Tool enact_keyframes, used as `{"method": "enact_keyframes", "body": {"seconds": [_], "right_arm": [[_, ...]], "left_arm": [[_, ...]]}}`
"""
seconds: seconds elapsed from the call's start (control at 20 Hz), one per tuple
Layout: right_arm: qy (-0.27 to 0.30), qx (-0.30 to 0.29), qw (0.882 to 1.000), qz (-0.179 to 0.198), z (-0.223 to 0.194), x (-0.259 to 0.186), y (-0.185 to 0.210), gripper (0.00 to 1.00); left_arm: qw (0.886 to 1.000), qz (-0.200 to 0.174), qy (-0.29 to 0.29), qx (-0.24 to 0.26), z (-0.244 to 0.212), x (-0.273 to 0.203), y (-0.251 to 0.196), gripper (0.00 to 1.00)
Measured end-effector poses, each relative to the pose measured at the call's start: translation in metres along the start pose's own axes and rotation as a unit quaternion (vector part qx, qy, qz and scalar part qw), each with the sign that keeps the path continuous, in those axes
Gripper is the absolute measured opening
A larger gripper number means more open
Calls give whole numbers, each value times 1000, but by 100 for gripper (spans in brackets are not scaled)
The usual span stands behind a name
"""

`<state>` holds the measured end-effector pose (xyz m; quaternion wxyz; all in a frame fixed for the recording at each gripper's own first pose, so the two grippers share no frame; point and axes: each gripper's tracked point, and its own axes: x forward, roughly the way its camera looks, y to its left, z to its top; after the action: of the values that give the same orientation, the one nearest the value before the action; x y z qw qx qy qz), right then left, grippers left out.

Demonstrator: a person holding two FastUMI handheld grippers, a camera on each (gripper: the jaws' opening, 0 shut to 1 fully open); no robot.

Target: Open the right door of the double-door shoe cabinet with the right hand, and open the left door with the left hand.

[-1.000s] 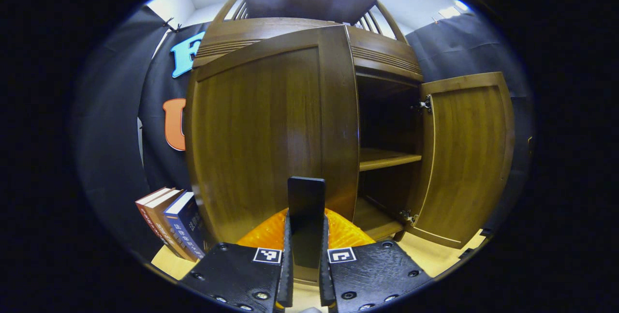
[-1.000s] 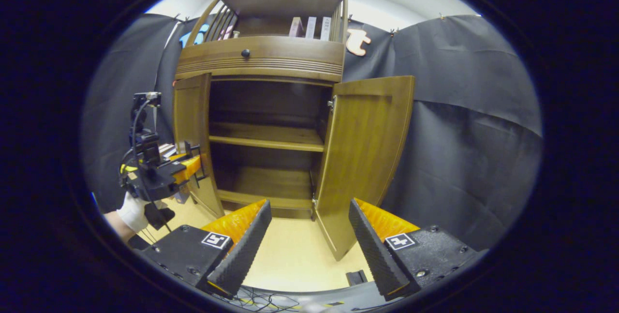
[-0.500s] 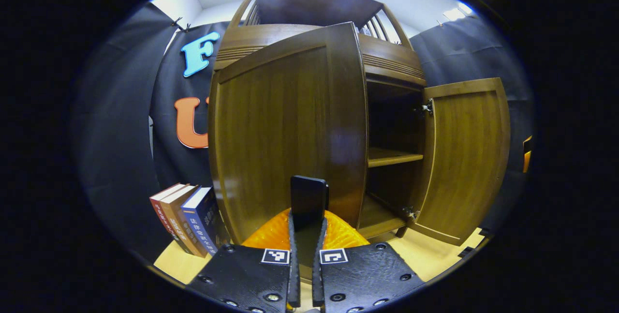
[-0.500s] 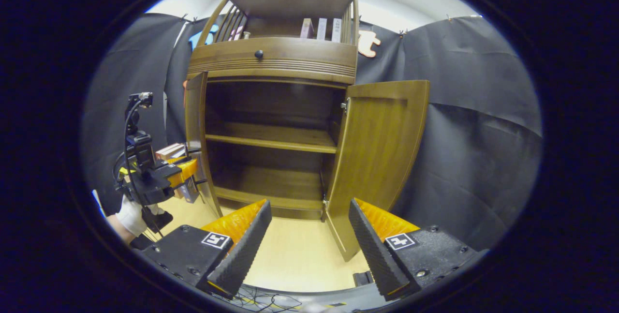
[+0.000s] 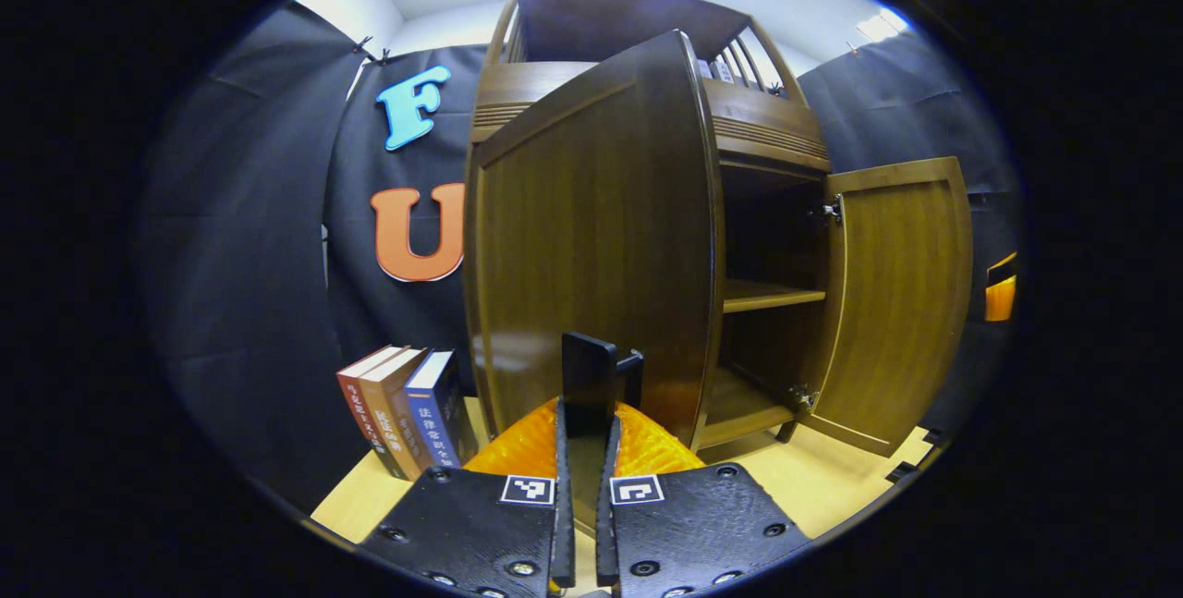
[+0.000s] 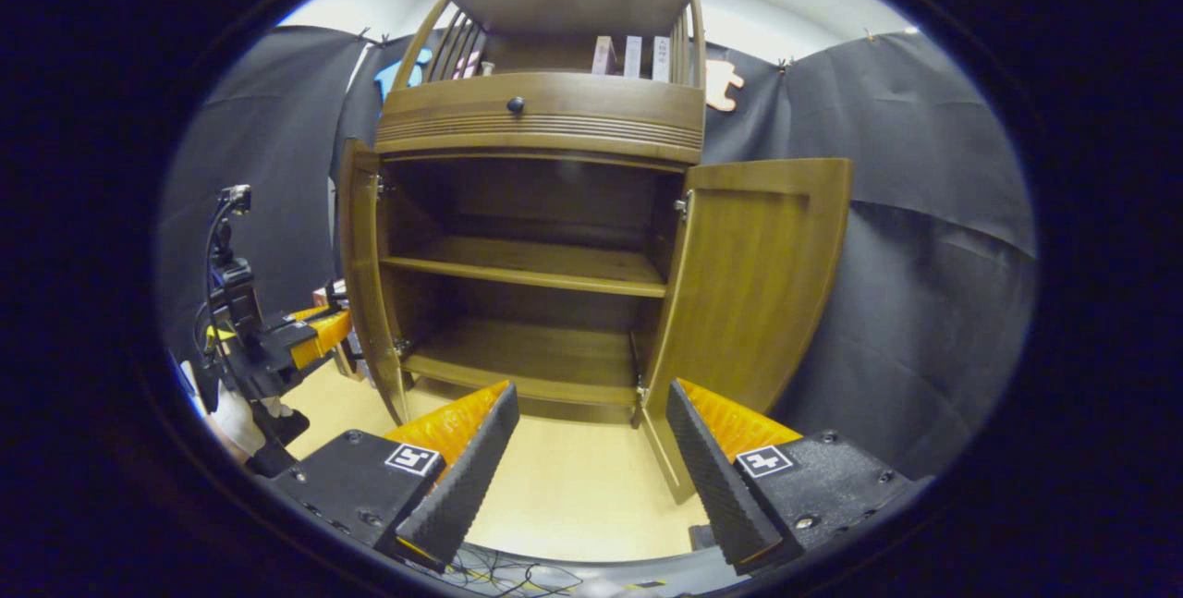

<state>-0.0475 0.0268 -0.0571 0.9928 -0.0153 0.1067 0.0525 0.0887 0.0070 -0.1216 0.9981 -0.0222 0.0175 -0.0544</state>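
Left tongs swinging the left door wide, right door already open

Nearest us, the left tongs [image 5: 582, 450] stay clamped on the dark upright handle [image 5: 591, 376] of the brown wooden left door [image 5: 591, 237], straight ahead. The right tongs [image 6: 587, 459] hang apart, clear of the open brown right door [image 6: 749, 284]. Beyond, the cabinet's shelf [image 6: 527, 267]. Since a second ago, the left door has swung further out.

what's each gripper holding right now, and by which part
The left gripper is shut on the left door by its handle; the right gripper is open, holding nothing.
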Motion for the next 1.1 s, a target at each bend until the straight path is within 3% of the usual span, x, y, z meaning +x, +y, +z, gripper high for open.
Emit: {"method": "enact_keyframes", "body": {"seconds": [0.35, 0.4, 0.55, 1.1], "right_arm": [[4, -8, 999, 39, -1, 9, 29, 100], [4, -9, 999, 45, -2, 10, 33, 100], [7, -12, 998, 55, -4, 10, 39, 100], [16, -9, 998, 67, -12, 10, 43, 100]], "left_arm": [[998, 56, 3, 5, -4, -24, 61, 8], [998, 61, 1, 1, -4, -27, 70, 0], [998, 65, 0, -12, -6, -27, 98, 0], [1000, -20, -8, -5, -6, -28, 132, 0]]}}
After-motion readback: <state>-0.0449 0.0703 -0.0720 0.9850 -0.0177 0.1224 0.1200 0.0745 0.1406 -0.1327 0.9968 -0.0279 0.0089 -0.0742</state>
